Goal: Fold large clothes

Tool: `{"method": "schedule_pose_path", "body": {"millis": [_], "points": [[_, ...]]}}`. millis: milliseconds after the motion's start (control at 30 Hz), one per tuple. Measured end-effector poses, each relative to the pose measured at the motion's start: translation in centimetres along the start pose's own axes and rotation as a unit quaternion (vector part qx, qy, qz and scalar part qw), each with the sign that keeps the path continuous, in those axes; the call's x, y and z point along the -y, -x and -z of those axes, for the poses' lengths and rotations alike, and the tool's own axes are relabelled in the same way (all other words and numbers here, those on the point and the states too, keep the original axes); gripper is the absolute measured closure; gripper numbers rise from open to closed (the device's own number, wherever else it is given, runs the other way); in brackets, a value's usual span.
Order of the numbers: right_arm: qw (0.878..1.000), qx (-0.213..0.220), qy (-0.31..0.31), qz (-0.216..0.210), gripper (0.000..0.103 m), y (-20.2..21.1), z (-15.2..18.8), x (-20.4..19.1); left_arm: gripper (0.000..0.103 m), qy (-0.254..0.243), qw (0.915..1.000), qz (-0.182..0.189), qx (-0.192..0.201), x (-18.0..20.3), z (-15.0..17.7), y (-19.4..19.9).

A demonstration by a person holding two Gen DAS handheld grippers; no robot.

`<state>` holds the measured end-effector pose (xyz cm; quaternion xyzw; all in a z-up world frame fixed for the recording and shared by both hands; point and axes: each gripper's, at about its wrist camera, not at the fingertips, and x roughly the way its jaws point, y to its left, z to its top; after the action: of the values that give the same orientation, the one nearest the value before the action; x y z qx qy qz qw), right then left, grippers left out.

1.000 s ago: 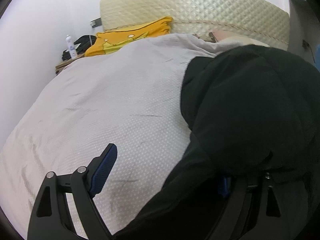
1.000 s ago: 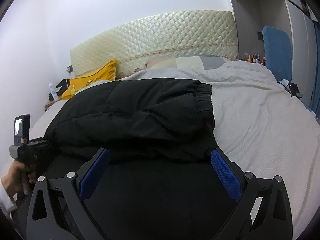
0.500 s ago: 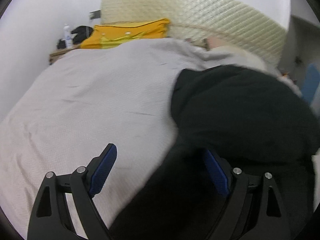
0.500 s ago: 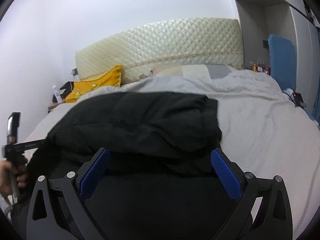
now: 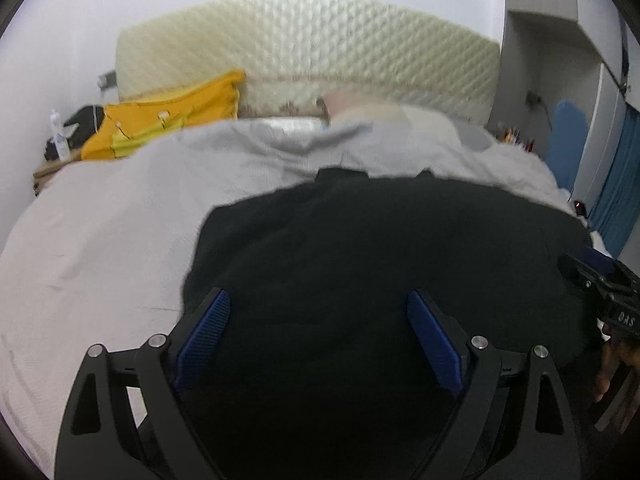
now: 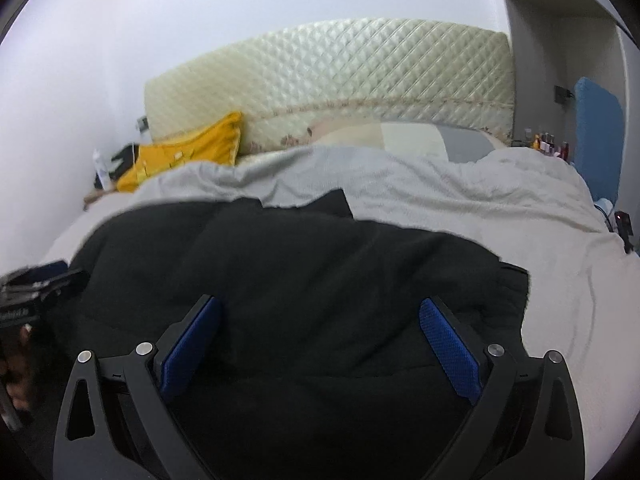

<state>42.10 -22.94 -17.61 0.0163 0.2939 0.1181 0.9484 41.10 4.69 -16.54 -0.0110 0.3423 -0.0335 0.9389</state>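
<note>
Black padded jacket (image 5: 380, 260) folded on bed (image 5: 100, 240). Left gripper (image 5: 318, 328) and right gripper (image 6: 320, 328) above it, fingers spread, gripping nothing.

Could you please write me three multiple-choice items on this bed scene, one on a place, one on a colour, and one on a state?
1. Where does the black jacket lie?
A. on the grey bedspread
B. on a chair
C. on the floor

2. What colour is the cushion by the headboard?
A. red
B. yellow
C. green

3. How do the jaws of the left claw and right claw stand?
A. both shut on cloth
B. one open, one shut
C. both open

Answers:
1. A, as bedspread shows on both sides of the jacket.
2. B, as the cushion is plainly yellow in both views.
3. C, as each view shows its blue pads wide apart with nothing pinched.
</note>
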Motion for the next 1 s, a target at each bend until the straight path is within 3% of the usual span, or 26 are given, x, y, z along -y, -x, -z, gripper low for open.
{"method": "schedule_pose_path", "body": {"millis": [100, 233, 533, 667, 833, 1000], "points": [[1.0, 0.002, 0.016, -0.002, 0.0, -1.5, 1.0, 0.4, 0.011, -0.022, 0.9991, -0.034, -0.015, 0.9, -0.1, -2.1], [1.0, 0.0, 0.011, 0.0, 0.0, -3.2, 1.9, 0.8, 0.01, -0.032, 0.998, -0.053, -0.013, 1.6, 0.8, -3.5], [0.999, -0.016, 0.017, 0.023, 0.0, -4.6, 3.4, -0.1, 0.007, -0.021, 0.9985, -0.039, -0.033, 1.4, 1.6, -4.6], [0.999, -0.031, -0.005, 0.014, 0.0, -2.0, 2.5, 0.0, 0.006, -0.017, 0.9984, -0.036, -0.041, 1.1, 0.9, -2.3], [1.0, 0.014, 0.001, 0.004, 0.0, 4.8, -1.1, -1.4, 0.006, -0.005, 0.9996, -0.028, 0.0, 1.3, -1.4, 4.8], [0.998, 0.067, 0.017, 0.004, 0.0, 14.2, -5.7, -3.7, 0.007, 0.008, 0.9987, -0.018, 0.048, 1.7, -4.2, 13.8]]}}
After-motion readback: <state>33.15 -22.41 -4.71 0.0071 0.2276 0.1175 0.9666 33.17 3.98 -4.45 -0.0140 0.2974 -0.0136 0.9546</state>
